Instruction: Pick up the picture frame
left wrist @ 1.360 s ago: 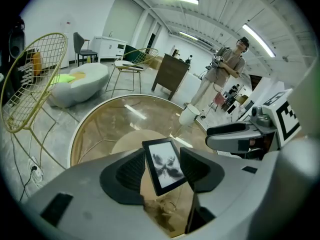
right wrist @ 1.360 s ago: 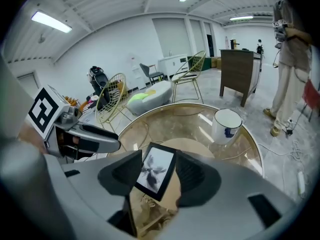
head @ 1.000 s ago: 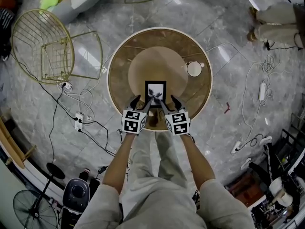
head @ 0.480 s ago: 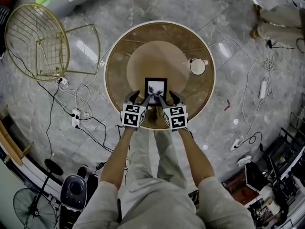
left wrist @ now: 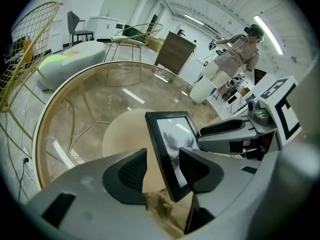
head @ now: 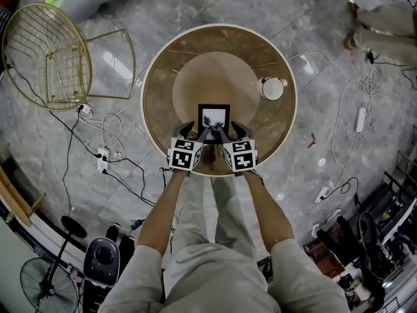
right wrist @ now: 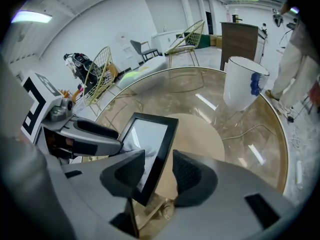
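**Object.** The black rectangular picture frame [head: 214, 119] is found on the round glass-topped table [head: 154, 77], between the table's centre and its near edge. It is judged to stand leaning back, its glazed face turned towards the near edge.

**Grip.** The left gripper [head: 198, 133] is set astride the frame's left side rail. The right gripper [head: 229, 133] is set astride the right side rail.
- In the left gripper view, the fingers [left wrist: 131, 170] are held moderately apart. Open space is seen between the outer pad and the rail.
- In the right gripper view, the fingers [right wrist: 192, 174] are likewise parted, with a gap on the outer side.
- Neither pair is judged to be clamped yet.

The two-sided placement is judged to be chosen so that the thin, tall frame can be pinched evenly and kept from twisting or tipping.

**Clearances.**
- The near edge of the table lies close behind both grippers, so little room for drawing back is left at table level.
- The space above the frame is unobstructed.
- A white cylindrical cup [head: 272, 89] stands towards the right edge, well apart from the frame.
- The far and left portions of the glass are bare.
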